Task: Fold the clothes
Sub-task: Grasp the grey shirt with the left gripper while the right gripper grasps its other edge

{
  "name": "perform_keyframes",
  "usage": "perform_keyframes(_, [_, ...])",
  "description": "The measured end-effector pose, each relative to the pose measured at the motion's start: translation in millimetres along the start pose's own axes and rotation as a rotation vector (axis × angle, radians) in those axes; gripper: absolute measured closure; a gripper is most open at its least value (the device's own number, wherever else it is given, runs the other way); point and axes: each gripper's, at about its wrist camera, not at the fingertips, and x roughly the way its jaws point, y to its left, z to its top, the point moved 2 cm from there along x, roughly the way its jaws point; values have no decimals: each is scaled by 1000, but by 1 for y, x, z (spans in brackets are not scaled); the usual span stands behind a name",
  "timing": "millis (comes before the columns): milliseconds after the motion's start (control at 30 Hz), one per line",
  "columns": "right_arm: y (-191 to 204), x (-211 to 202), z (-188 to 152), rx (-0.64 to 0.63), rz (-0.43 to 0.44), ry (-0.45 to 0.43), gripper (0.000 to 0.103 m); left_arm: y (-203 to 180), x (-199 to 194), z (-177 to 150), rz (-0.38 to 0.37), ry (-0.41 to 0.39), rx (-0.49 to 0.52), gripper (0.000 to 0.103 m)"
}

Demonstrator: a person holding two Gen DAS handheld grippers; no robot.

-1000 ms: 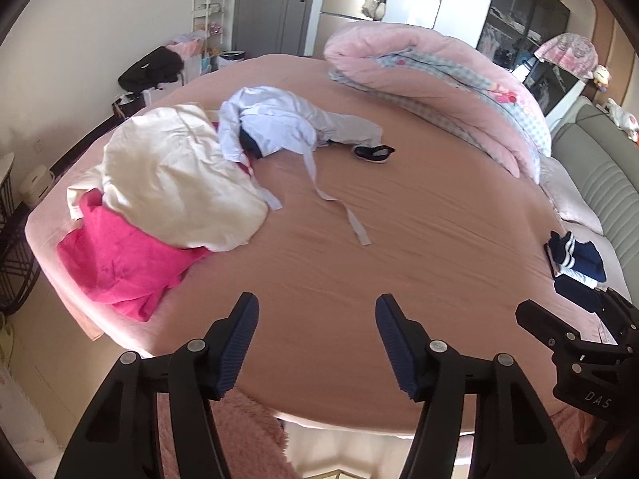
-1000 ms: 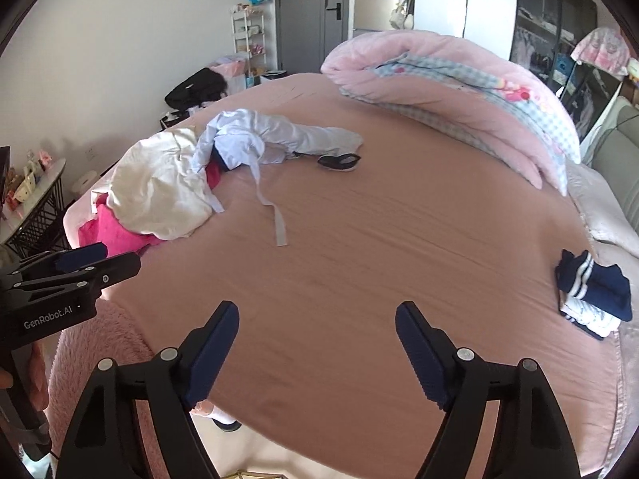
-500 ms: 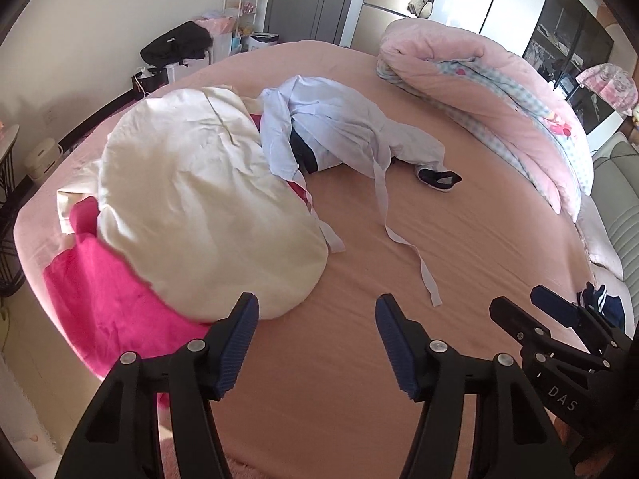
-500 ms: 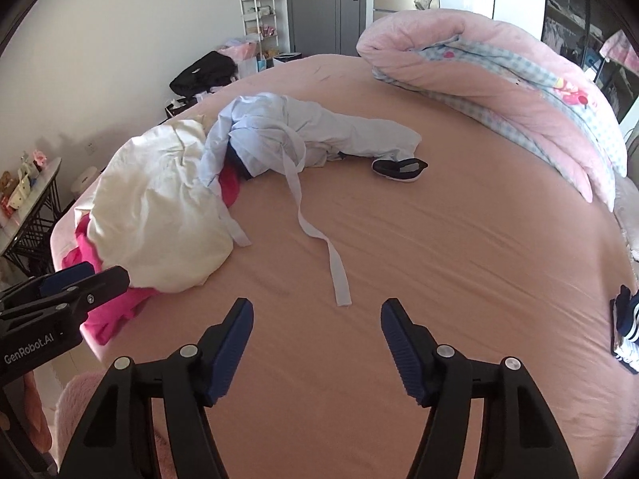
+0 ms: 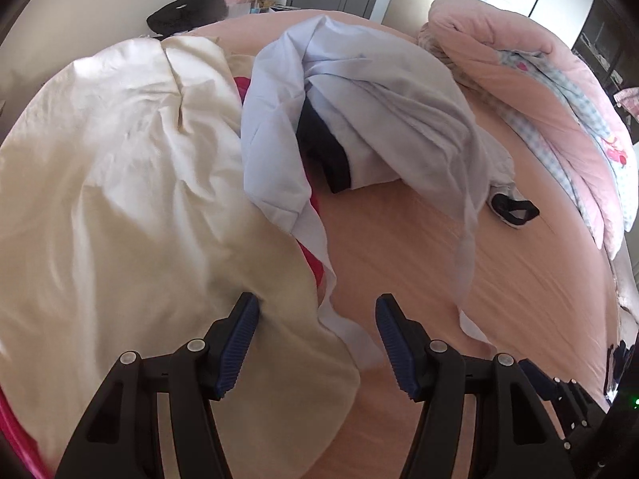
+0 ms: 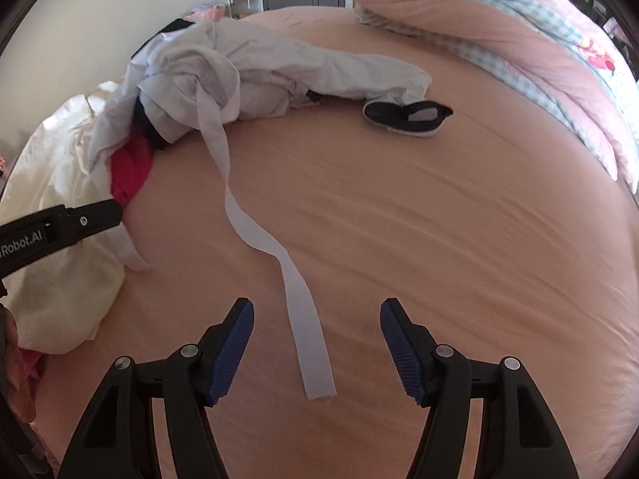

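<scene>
Bare sheet (image 6: 439,239) beside clothes pile (image 6: 191,80)

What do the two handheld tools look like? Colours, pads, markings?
Both match: the left tool and right tool have black angular plastic fingers with silver rivets and ribbed dark-blue pads. White "Robot.AI" lettering shows on the left tool's side in the right wrist view.
</scene>
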Motion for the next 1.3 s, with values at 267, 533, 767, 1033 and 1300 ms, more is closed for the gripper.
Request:
perform_keyframes(267, [10, -7, 1, 3, -58, -76, 103, -2, -14, -7, 76, -108, 67, 94])
perform_keyframes(533, [-24, -45, -6, 56, -134, -124, 103, -10, -49, -27, 61, -136, 103, 96])
perform_keyframes(767, [-76, -85, -23, 135, -197, -151, 103, -23, -67, -44, 18, -126, 140, 98])
perform_keyframes(1033, [-69, -88, -13, 138, 84, -79, 100, -24, -42, 9, -90, -91, 53, 96])
perform_keyframes(1300, [3, -47, 69, 11, 133, -180, 31, -5, -18, 53, 52, -176, 36, 82])
